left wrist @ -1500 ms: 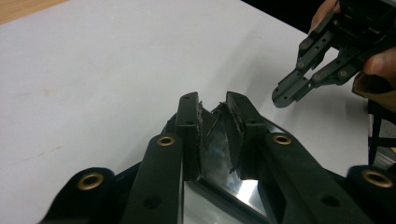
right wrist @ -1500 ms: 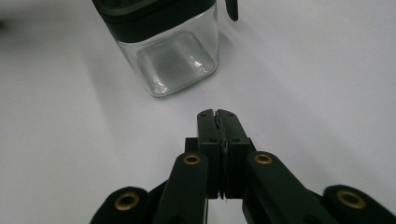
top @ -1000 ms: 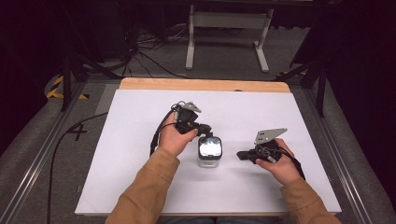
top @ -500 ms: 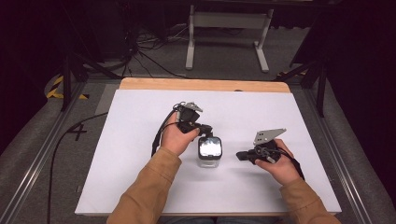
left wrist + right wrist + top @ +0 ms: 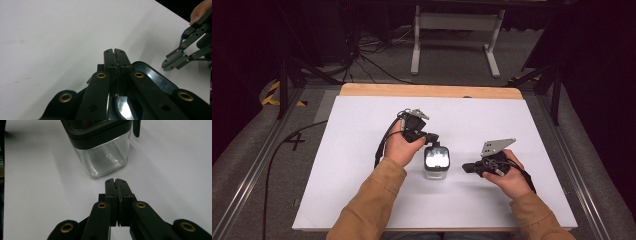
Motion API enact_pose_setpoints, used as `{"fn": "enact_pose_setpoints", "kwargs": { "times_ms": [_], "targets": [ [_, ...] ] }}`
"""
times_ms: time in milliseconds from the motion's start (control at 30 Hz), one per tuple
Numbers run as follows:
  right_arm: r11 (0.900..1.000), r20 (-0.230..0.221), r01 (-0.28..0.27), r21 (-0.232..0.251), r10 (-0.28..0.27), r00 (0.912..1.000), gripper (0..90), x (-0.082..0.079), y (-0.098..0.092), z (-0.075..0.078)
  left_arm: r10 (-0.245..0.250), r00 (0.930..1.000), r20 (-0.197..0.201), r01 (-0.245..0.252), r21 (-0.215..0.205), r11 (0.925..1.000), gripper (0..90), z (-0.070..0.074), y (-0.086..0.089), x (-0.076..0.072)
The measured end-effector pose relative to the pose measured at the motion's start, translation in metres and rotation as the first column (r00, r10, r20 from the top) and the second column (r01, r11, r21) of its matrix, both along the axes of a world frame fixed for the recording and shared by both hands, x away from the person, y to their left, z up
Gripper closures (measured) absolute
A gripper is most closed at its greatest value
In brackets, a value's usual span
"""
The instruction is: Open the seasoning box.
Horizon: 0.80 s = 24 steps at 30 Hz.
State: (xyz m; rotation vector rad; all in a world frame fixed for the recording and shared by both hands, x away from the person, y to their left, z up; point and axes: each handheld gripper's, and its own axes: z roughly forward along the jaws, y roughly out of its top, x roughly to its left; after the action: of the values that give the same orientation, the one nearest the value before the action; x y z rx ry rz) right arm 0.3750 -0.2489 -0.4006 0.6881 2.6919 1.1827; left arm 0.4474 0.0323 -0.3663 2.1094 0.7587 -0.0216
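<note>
White board covers the table (image 5: pixel 362 200), with a wooden strip along its far edge and dark floor, cables and a metal stand beyond. High view: my left gripper (image 5: pixel 432 137) sits at the far rim of a small clear jar (image 5: pixel 436 162) with a black lid, which stands upright near the middle of the board; my right gripper (image 5: pixel 467 168) lies just beside the jar on its right, tips pointing toward it but apart from it. Left gripper view: my jaws are pressed together with no gap, resting above the glossy black lid (image 5: pixel 152 80); whether they pinch a thin lip of the lid or nothing at all I cannot tell. My other gripper (image 5: pixel 168 63) shows at the right edge, off the lid. Right gripper view: my right jaws are clenched flat on nothing, aimed at the jar's glass wall (image 5: pixel 105 160), near it but not touching; the black lid band (image 5: pixel 100 137) crosses the top. Judged step: the left tool appears to be working at the lid's edge while the right waits beside the body. The next move probably calls for the right jaws to part and clasp the glass wall to steady the jar, so that the left can lift or pry the lid without tipping it.
</note>
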Motion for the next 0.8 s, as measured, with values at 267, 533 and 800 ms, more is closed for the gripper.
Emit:
{"fn": "enact_pose_setpoints", "kwargs": {
  "times_ms": [267, 533, 800],
  "targets": [
    [0.999, 0.028, -0.044, 0.024, 0.043, 0.9987, 89.8, -0.007, 0.014, 0.007, 0.004, 1.0, 0.001, -0.004, 0.005, 1.0, 89.4, 0.0, -0.001, 0.001],
    [0.993, 0.088, -0.066, 0.1, 0.057, 0.9945, 89.9, -0.014, 0.029, 0.017, 0.009, 1.0, 0.003, -0.009, 0.014, 0.9999, 89.4, 0.0, -0.001, 0.0],
    [0.989, 0.104, -0.063, 0.135, 0.049, 0.9934, 90.0, -0.013, 0.034, 0.018, 0.018, 0.9997, 0.018, -0.018, 0.026, 0.9995, 85.7, 0.0, -0.001, -0.001]
  ]
}}
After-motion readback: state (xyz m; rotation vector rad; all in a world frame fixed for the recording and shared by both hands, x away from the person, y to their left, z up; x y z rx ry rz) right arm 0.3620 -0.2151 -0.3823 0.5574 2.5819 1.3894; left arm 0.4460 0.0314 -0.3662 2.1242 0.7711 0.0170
